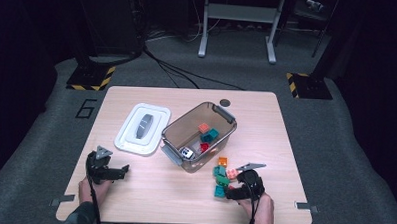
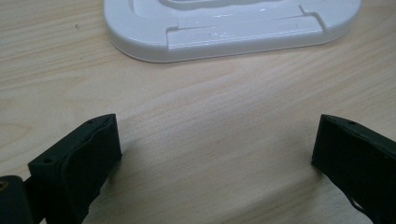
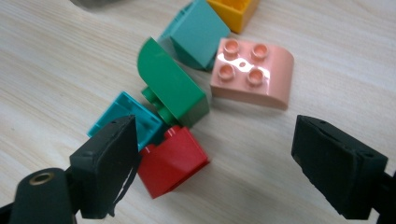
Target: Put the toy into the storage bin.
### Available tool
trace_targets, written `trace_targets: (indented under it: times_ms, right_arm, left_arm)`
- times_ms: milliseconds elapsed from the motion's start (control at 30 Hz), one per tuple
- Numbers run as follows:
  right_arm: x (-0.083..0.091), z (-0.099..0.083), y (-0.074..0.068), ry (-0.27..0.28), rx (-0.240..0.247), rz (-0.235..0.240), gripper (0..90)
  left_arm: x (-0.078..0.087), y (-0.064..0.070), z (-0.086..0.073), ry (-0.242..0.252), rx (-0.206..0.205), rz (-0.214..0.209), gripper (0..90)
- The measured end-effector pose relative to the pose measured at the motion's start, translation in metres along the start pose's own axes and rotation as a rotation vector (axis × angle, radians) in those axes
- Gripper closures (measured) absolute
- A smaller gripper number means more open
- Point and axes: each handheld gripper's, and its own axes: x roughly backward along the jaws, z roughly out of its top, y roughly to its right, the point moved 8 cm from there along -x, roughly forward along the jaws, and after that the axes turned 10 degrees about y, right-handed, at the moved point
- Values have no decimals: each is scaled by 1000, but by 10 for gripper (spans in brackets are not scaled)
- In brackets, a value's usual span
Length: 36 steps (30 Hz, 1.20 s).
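Right gripper view looks down on a small heap of toy bricks on the wooden table (image 3: 56,56). Nearest the jaws lies a glossy red brick (image 3: 173,158), smooth-sided, just beside the left jaw and touching a turquoise brick (image 3: 122,114) that lies with its hollow side up. A green brick (image 3: 170,88) with a rounded top leans against both. Behind it sit a teal brick (image 3: 196,32) and a pale pink brick (image 3: 254,72) with four studs and a curved edge; a yellow brick (image 3: 236,10) shows at the top edge. The right gripper (image 3: 215,158) has its jaws spread wide with nothing between them, the heap just ahead.

From the high view the heap lies near the table's front edge, just beside a clear brown box (image 1: 198,136) that holds more bricks and a small toy car (image 1: 186,152). The box's white lid (image 1: 143,128) lies flat to its left. The left gripper (image 2: 212,149) is spread wide over bare wood, with the lid just ahead of it.
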Motion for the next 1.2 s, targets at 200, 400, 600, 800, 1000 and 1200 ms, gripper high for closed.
trace_targets:
  times_ms: [200,400,600,800,1000,1200]
  right_arm:
    - [6,-5,12,0,-6,-35,197]
    - [13,-8,25,6,-29,-65,246]
    - [10,-4,14,23,11,-28,420]
    - [3,-4,11,1,21,-15,654]
    - [4,-4,13,8,26,-26,677]
    - [10,1,16,33,-12,-10,678]
  left_arm:
    - [0,0,0,2,1,1,8]
    - [0,0,0,2,1,1,8]
    - [0,0,0,2,1,1,8]
    - [0,0,0,2,0,1,8]
    - [0,0,0,2,0,1,8]
    - [0,0,0,0,-5,2,7]
